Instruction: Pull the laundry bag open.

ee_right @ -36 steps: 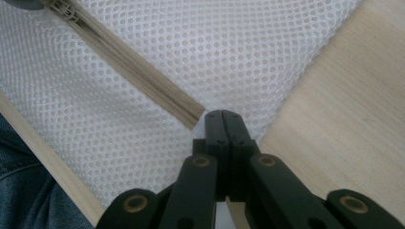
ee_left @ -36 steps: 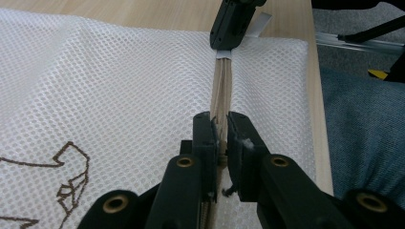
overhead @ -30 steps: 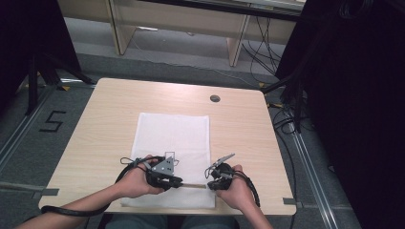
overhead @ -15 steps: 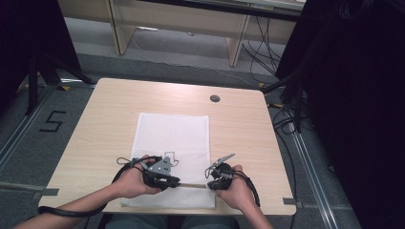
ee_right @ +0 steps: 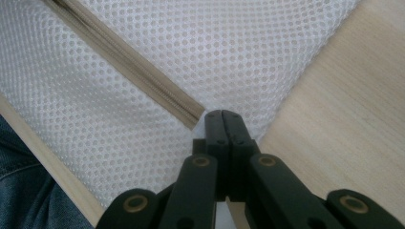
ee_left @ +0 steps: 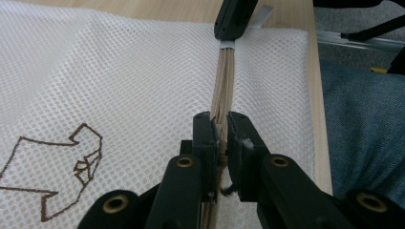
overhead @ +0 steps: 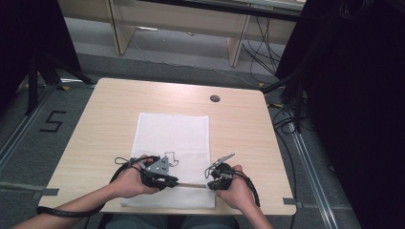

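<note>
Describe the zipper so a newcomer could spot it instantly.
Start at the wooden table, then the white mesh bag on it. Near the bag's edge closest to the person runs a tan zipper, a thin strip between the two tongs; it is the bag's one tan band.

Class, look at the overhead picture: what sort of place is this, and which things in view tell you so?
Probably a lab or recording workspace, not a home. A plain wooden table stands on grey floor with a taped number 5, loose cables trail beside it, and dark curtains screen the sides.
</note>
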`<state>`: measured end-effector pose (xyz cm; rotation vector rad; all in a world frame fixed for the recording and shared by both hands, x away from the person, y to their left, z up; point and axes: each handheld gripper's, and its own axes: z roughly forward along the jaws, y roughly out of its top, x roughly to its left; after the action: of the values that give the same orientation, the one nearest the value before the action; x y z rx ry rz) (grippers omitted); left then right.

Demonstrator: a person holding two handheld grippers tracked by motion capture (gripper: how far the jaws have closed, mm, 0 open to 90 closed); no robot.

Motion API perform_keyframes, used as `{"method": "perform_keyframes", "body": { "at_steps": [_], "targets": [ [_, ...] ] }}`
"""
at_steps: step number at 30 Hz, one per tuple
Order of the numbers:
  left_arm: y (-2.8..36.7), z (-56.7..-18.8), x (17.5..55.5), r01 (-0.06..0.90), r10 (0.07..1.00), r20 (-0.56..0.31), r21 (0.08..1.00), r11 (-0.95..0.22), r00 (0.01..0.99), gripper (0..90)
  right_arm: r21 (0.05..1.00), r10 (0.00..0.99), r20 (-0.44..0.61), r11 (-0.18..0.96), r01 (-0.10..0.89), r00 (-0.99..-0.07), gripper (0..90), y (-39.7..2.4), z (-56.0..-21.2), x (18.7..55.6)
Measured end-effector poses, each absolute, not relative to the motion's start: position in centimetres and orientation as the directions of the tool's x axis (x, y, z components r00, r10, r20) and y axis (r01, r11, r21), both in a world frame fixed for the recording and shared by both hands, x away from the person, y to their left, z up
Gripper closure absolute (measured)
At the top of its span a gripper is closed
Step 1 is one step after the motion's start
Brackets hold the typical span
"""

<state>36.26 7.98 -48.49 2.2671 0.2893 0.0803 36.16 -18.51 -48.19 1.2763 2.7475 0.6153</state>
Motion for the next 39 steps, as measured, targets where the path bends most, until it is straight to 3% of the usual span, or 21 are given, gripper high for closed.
{"method": "perform_keyframes", "body": {
  "at_steps": [39],
  "targets": [
    [8.39, -48.40, 36.28, 0.185, 0.233, -0.044, 0.757, -0.626, 0.971, 82.2, 0.392, 0.721, 0.105, 0.603, 0.695, -0.684, 90.0, -18.50, -48.29, 36.27]
  ]
}}
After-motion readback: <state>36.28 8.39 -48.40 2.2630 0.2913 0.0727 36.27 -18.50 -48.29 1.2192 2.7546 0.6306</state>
